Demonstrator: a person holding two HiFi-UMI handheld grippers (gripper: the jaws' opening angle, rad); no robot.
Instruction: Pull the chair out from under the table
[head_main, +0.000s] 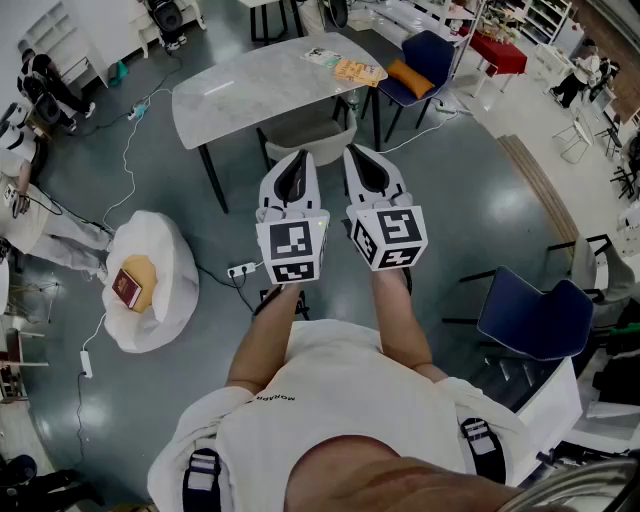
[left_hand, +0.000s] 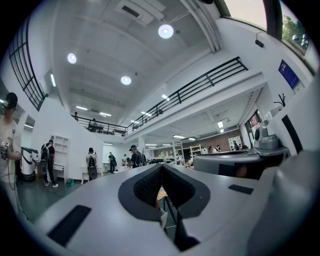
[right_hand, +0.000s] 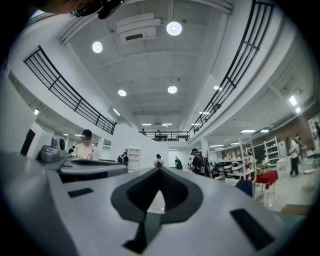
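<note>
A grey chair (head_main: 308, 130) is tucked under the near side of the pale marble table (head_main: 250, 85); only its backrest and seat edge show. My left gripper (head_main: 303, 154) and right gripper (head_main: 352, 150) are held side by side in the air just short of the chair's back, touching nothing. Both are shut with nothing between the pads. In the left gripper view the left gripper (left_hand: 161, 166) points slightly upward across the hall, its jaws meeting at the tip. The right gripper (right_hand: 160, 170) shows the same in its own view.
Books (head_main: 358, 70) lie on the table's far right corner. A blue chair with an orange cushion (head_main: 418, 66) stands behind the table. Another blue chair (head_main: 535, 320) is at my right. A white beanbag (head_main: 160, 260) with a red book (head_main: 127, 288), a power strip (head_main: 240, 270) and cables lie left.
</note>
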